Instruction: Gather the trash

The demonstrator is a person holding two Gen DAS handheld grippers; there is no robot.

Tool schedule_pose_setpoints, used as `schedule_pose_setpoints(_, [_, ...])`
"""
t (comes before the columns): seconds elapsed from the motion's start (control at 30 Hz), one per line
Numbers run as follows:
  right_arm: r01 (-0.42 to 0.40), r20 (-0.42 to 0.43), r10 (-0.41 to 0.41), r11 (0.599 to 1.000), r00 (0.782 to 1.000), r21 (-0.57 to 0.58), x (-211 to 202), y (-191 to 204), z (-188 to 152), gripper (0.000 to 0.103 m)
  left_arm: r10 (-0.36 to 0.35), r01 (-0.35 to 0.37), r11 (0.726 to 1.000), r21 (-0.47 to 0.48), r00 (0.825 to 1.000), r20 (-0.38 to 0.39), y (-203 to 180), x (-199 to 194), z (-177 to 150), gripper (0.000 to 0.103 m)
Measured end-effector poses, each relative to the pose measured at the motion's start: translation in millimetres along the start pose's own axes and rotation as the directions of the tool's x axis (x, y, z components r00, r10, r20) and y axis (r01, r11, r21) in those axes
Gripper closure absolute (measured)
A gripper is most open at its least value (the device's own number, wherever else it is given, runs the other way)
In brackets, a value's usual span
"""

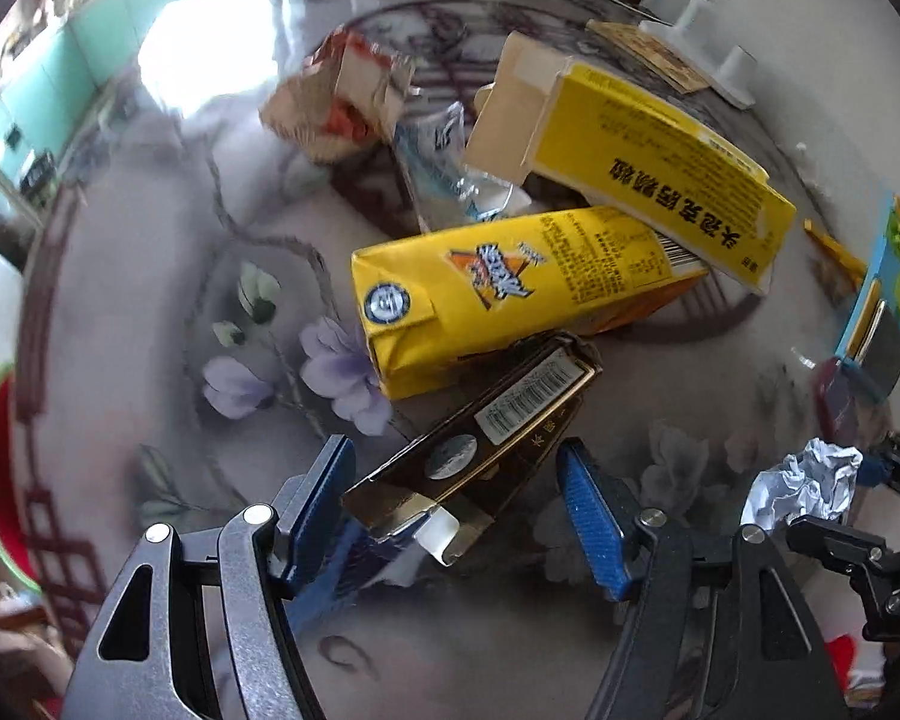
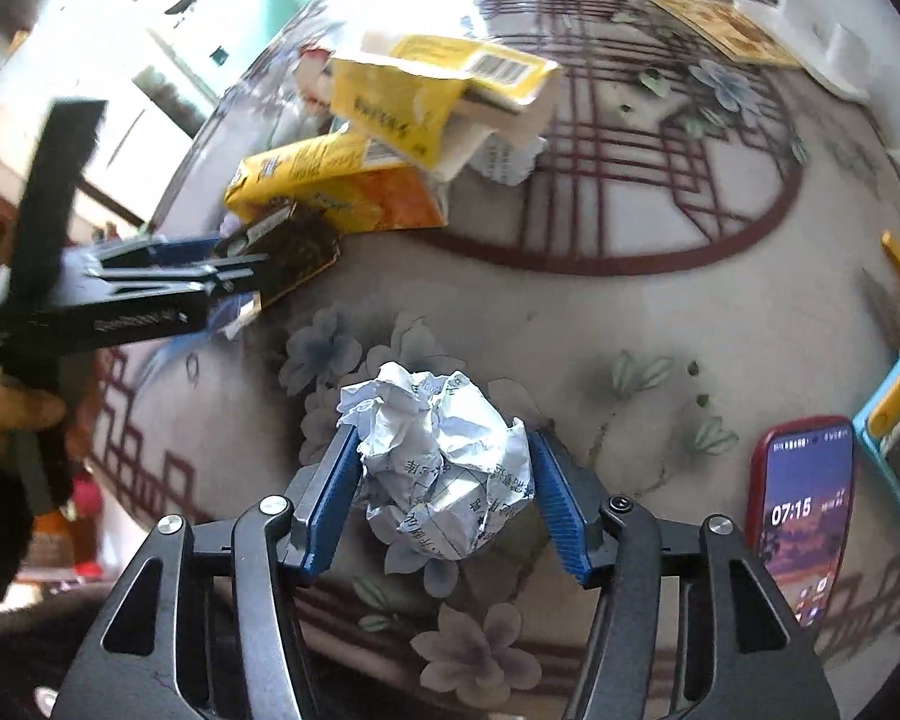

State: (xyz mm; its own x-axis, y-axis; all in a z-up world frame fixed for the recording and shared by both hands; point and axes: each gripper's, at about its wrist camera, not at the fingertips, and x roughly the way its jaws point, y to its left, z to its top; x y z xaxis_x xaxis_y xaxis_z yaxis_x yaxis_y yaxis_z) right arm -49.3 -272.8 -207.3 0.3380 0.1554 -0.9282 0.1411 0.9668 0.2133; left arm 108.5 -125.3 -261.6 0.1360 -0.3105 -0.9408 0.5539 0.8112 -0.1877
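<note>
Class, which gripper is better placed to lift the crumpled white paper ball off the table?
Right. The right gripper already straddles the crumpled white paper ball; the left gripper is around the dark brown carton.

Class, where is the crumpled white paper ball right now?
In the right wrist view, the crumpled white paper ball sits centrally between the right gripper's blue fingers, left of the red phone.

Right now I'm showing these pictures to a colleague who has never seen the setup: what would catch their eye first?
Probably the bright yellow cartons piled mid-table on the flowered tabletop. Next, the crumpled paper ball between the right gripper pads, which touch its sides. The left gripper stands open around a dark brown box; a red phone glows at the right.
</note>
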Motion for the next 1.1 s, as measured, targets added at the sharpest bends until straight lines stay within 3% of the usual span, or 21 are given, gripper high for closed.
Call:
schedule_pose_setpoints(0.07, [0.017, 0.010, -0.017, 1.000, 1.000, 0.002, -2, 1, 0, 0.046, -0.013, 0.013, 1.000, -0.021, 1.000, 0.008, 2, -2, -2, 0.052])
schedule_pose_setpoints(0.1, [0.020, 0.013, -0.020, 1.000, 1.000, 0.002, -4, 2, 0, 0.046, -0.015, 0.015, 1.000, -0.025, 1.000, 0.005, 2, -2, -3, 0.066])
schedule_pose_setpoints(0.13, [0.020, 0.017, -0.020, 1.000, 1.000, 0.003, -5, 3, 1, 0.046, -0.019, 0.019, 0.999, -0.033, 1.000, -0.001, 2, -3, -4, 0.071])
schedule_pose_setpoints(0.4, [0.014, 0.071, -0.010, 0.998, 0.997, -0.067, -22, 27, 18, 0.046, -0.087, 0.092, 0.994, -0.055, 0.993, 0.085, -5, -43, -22, 0.088])
schedule_pose_setpoints(0.67, [0.007, 0.103, 0.007, 0.990, 0.995, -0.143, -29, 56, 32, 0.046, -0.077, 0.103, 0.987, -0.122, 0.976, 0.202, 11, -97, -32, 0.088])
schedule_pose_setpoints(0.77, [0.007, 0.111, 0.011, 0.986, 0.994, -0.164, -31, 66, 37, 0.045, -0.043, 0.078, 0.987, -0.139, 0.970, 0.237, 18, -114, -37, 0.088])
schedule_pose_setpoints(1.1, [0.030, 0.134, -0.001, 0.976, 0.991, -0.215, -32, 92, 46, 0.045, 0.050, 0.005, 0.982, -0.191, 0.958, 0.281, 43, -139, -50, 0.088])
